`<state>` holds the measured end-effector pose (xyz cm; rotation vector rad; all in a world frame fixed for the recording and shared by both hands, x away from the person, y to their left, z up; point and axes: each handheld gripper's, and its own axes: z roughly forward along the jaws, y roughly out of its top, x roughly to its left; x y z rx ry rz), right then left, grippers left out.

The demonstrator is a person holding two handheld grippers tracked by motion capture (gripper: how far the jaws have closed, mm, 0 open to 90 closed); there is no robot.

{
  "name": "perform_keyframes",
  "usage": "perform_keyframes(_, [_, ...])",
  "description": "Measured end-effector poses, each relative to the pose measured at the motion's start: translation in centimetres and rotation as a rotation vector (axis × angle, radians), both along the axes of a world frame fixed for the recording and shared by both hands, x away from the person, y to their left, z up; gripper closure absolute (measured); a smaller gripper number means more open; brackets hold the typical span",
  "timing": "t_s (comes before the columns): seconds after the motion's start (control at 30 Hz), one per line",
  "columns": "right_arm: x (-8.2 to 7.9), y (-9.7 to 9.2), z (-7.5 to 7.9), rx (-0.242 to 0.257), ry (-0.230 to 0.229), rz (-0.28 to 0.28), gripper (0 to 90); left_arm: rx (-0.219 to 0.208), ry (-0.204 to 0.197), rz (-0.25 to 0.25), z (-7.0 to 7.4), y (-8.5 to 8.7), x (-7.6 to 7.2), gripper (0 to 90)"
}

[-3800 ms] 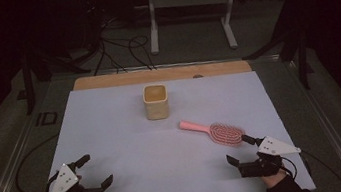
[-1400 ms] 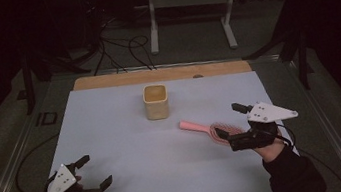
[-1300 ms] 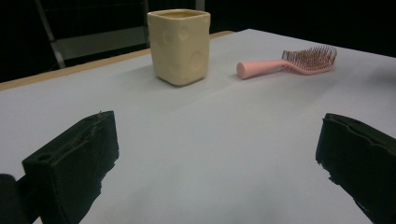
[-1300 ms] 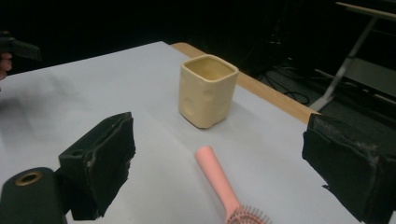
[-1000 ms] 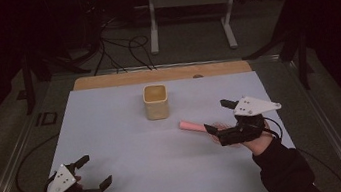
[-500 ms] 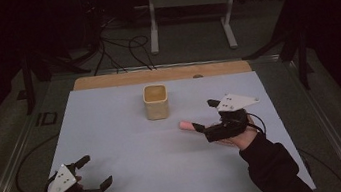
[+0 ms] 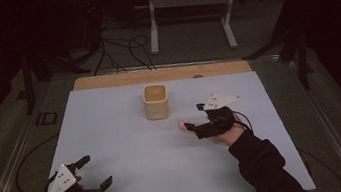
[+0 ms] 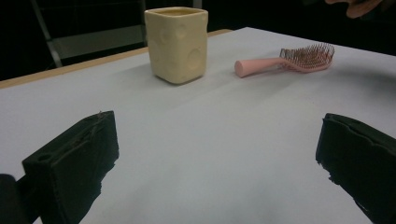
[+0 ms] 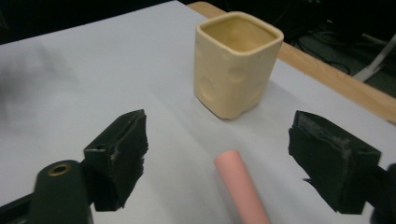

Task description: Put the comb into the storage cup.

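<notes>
Right claw hides hairbrush — only handle tip visible.

Readable text: none in any of the three views.
Cup: plain cream sides with shallow round dimples, no lettering or brand.
Hairbrush: plain pink handle, no label.
Desk: bare pale surface with a wooden strip along its far edge, no writing or signs.
Grey plates on the grippers: a few small dark dots, too small to read as marks or numbers.
Background, upper part of the high view: dark, with a metal stand and cables on the floor; no sign or label can be made out.
</notes>
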<state>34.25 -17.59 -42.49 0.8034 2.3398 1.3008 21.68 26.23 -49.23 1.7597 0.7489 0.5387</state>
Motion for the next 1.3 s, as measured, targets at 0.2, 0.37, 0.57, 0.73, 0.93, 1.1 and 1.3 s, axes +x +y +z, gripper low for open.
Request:
perform_keyframes(0.2, [1.2,0.3,-1.2,-0.013,0.031,0.001,25.3,0.001,0.0,-0.004,0.0,0.0,0.0,0.1])
perform_keyframes(0.37, [2.1,0.6,-2.1,-0.023,0.06,-0.014,30.8,0.0,0.002,-0.003,0.0,0.0,0.0,0.1])
perform_keyframes(0.57, [3.1,1.0,-3.2,-0.045,0.073,-0.035,41.2,0.0,0.002,-0.005,0.0,0.0,0.0,0.1])
perform_keyframes(0.73, [3.8,1.1,-3.9,-0.079,0.088,-0.074,53.5,0.001,0.001,-0.005,-0.1,-0.1,0.0,0.1])
perform_keyframes(0.93, [4.4,1.3,-4.6,-0.114,0.102,-0.099,64.3,0.002,0.003,-0.007,-0.1,-0.1,0.0,0.1])
perform_keyframes(1.1, [4.9,1.7,-5.0,-0.135,0.118,-0.107,71.6,0.002,0.003,-0.007,-0.1,-0.1,0.0,0.1])
perform_keyframes(1.3, [5.6,2.1,-5.4,-0.161,0.137,-0.127,79.5,0.003,0.004,-0.009,-0.1,-0.1,0.0,0.1])
